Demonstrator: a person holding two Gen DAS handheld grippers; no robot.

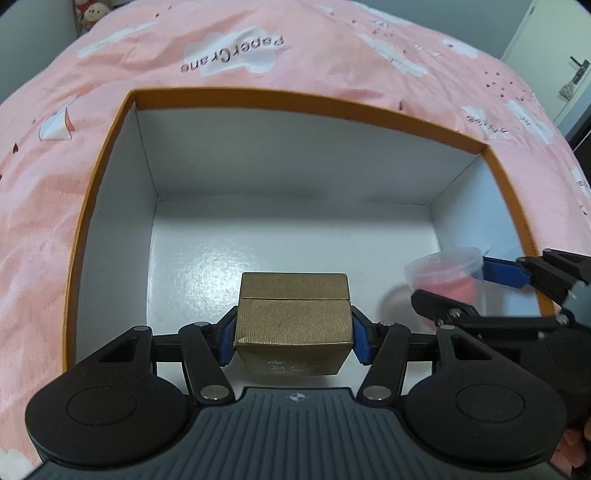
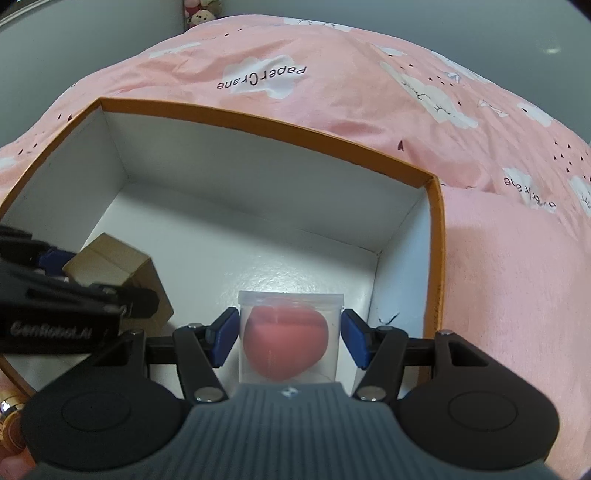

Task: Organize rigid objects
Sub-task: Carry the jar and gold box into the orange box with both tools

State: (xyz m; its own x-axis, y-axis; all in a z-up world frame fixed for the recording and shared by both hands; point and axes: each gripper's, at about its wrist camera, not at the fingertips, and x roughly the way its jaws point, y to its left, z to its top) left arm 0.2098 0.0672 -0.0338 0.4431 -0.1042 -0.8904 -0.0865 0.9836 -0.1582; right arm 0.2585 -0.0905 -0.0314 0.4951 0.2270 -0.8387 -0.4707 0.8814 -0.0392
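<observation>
Open orange-rimmed storage box (image 1: 105, 155) with white interior, resting on a pink cloud-print bedspread (image 1: 258, 44). The left gripper (image 1: 293, 332) is clamped on a gold cardboard box (image 1: 293, 321), blue pads pressed to both its sides, held over the box floor near the front. The right gripper (image 2: 290, 334) brackets a clear plastic cup (image 2: 290, 332) containing a red heart-shaped object (image 2: 284, 343); its left pad touches the cup wall, while a narrow gap shows at the right pad, so a firm grip cannot be confirmed. Cup and gold box lie side by side inside the storage box, each gripper's linkage intruding into the other's view. Plush toys (image 2: 201, 14) sit beyond the bed.
</observation>
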